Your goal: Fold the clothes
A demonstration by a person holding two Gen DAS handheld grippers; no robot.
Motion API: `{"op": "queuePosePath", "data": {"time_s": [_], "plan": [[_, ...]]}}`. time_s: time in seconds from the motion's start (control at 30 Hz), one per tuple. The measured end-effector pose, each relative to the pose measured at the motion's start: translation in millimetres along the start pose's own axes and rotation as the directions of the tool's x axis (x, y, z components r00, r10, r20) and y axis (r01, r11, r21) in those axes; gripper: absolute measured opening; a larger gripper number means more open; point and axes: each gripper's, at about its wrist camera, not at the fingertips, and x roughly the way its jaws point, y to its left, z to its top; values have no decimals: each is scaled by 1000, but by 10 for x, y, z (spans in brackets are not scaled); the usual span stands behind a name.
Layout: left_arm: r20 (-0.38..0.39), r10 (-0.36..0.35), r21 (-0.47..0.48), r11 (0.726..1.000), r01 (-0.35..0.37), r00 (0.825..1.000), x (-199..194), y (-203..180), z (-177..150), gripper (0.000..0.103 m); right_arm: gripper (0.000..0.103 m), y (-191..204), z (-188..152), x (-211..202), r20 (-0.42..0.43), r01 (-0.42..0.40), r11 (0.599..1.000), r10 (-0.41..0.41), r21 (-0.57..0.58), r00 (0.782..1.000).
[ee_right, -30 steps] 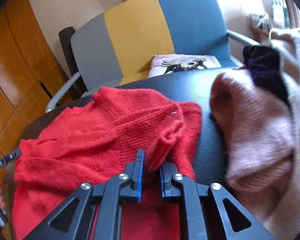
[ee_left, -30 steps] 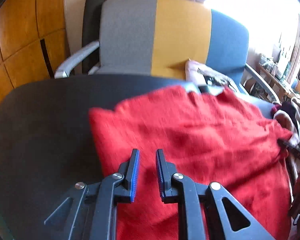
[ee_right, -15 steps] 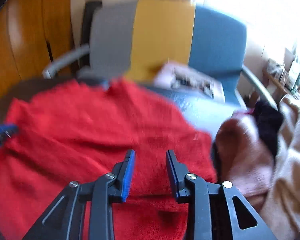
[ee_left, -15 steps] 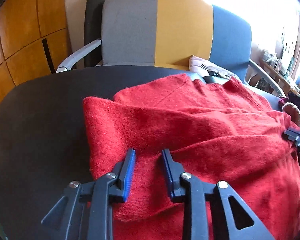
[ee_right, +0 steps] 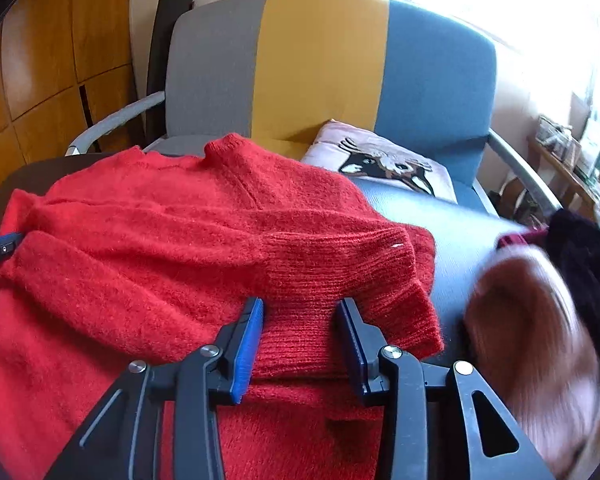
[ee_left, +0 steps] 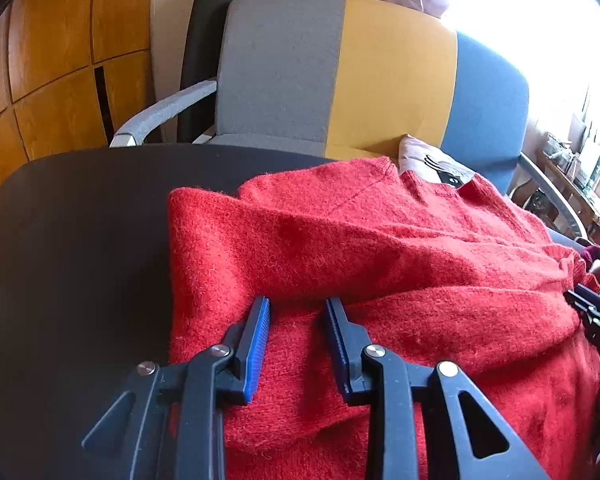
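The red sweater (ee_left: 380, 264) lies on the dark table (ee_left: 68, 248), collar toward the striped chair (ee_left: 340, 72) and hem toward the person, so its long axis runs from the near edge of the table to the far edge. Both sleeves are folded across the chest, forming thick bands that run crosswise, one above the other. The left gripper (ee_left: 296, 312) sits over the sweater's left folded edge, directly in front of the lower sleeve band; cloth lies under and between the blue pads (ee_left: 258, 344), but the pads stand clear of it, jaws partly apart and holding nothing. The right gripper (ee_right: 300, 312) sits at the opposite side, over the ribbed cuff (ee_right: 340, 280) that ends the upper sleeve band. Its jaws are opening; the cuff lies between them, and neither pad presses on it. Each gripper is therefore nearest to its own side of the garment, and the fabric lies straight ahead of and below the fingertips. The likely next fold brings the hem up toward the collar, which calls for both grippers to work along the long axis together. The knit is fuzzy, thick and soft; the stacked sleeves make a raised ridge that may slip when the lower half is lifted. A pile of pink and black clothes (ee_right: 548, 320) lies just beside the sweater's right edge, blurred, near the right gripper.
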Motion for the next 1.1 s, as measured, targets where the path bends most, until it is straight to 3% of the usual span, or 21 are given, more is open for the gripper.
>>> {"op": "queuePosePath", "data": {"time_s": [0.23,0.53,0.63,0.7,0.8,0.93,1.1], "plan": [[2,36,39,999,-36,999,15,-63,51,30,40,13,52,51,12,-8,1000,7,3,1000],[-32,-32,11,999,32,999,-155,68,108,30,41,30,58,27,7,17,1000,-17,-16,1000],[-5,-76,-55,996,76,997,-471,268,109,32,46,-29,83,-79,-35,-12,1000,12,9,999],[24,-79,-80,993,81,997,-709,444,40,32,62,-67,38,-292,-27,-66,997,67,40,997],[13,-84,-116,990,85,996,-944,696,-169,35,64,-102,-110,-645,2,-166,983,167,79,986],[-51,-88,-125,989,81,995,-1132,870,-585,39,66,-223,-557,-1011,-21,-273,945,281,181,959],[-90,-159,-178,974,141,983,-1378,980,-1099,47,67,-463,-1235,-1461,-24,-312,895,336,318,941]]}}
